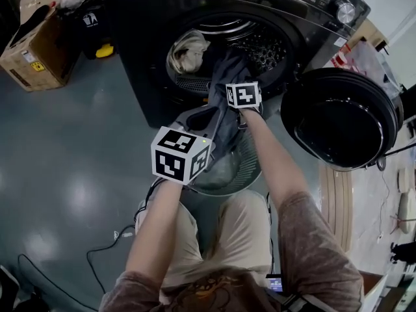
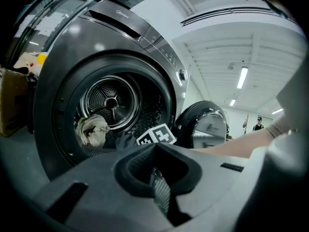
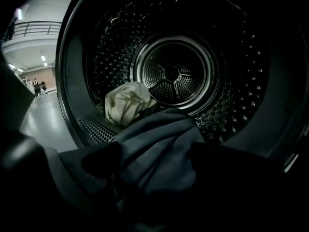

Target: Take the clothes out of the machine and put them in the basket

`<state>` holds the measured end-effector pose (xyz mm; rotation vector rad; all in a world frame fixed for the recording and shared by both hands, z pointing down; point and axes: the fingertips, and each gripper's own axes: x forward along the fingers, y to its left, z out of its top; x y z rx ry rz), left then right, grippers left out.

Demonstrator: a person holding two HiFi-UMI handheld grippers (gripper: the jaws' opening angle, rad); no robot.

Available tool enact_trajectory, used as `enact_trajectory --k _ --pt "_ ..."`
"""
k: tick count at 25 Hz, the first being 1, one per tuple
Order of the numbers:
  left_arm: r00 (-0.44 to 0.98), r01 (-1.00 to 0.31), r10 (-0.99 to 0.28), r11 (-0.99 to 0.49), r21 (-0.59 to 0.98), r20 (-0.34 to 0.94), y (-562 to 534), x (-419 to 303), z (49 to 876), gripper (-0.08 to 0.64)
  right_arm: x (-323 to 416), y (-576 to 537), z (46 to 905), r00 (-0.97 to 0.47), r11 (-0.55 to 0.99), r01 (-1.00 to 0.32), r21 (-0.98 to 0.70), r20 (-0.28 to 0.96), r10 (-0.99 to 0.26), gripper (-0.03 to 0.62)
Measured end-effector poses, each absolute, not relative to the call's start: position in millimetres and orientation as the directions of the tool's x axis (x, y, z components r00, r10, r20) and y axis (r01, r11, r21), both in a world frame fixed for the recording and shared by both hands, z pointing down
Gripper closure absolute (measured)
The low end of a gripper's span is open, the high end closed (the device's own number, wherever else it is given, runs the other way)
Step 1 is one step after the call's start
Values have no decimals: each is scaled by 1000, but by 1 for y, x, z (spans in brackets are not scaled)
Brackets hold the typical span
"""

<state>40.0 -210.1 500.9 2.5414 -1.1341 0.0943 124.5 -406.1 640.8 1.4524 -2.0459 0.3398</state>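
Note:
The dark washing machine (image 1: 149, 77) stands with its drum (image 3: 174, 76) exposed. A dark grey garment (image 1: 224, 119) trails from the drum mouth down into a round grey basket (image 1: 224, 181) held at the opening. My right gripper (image 3: 154, 163) is at the drum mouth. Its jaws stand wide, with a bundle of that dark garment (image 3: 154, 144) between them. A beige cloth (image 3: 126, 103) lies crumpled deeper in the drum, on the left. My left gripper (image 2: 157, 187) is shut on the basket's rim (image 2: 96, 178), its marker cube (image 1: 181, 155) above the basket.
The round door (image 1: 341, 119) hangs swung out to the right. A cardboard box (image 1: 36, 44) stands at the far left on the grey floor. Cables (image 1: 97, 259) lie on the floor by my left leg. A person (image 2: 258, 123) stands far off.

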Motion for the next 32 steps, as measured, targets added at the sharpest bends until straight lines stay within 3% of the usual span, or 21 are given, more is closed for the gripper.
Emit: enact_trajectory --k 6,12,17,32 --pt "674 -734 -706 -608 303 216 -211 35 503 555 125 -409 646 -206 375 -913 159 614 -762 130" --pt "670 -739 -704 -606 294 234 -211 38 509 555 121 -392 642 -210 416 -889 190 639 -740 377" --pt "658 -752 -711 -601 270 249 -209 34 510 555 115 -368 626 -247 462 -866 191 640 -728 498" --pt "629 -776 -732 -573 264 261 -212 25 517 555 113 -214 571 -464 566 -822 52 516 -721 511"
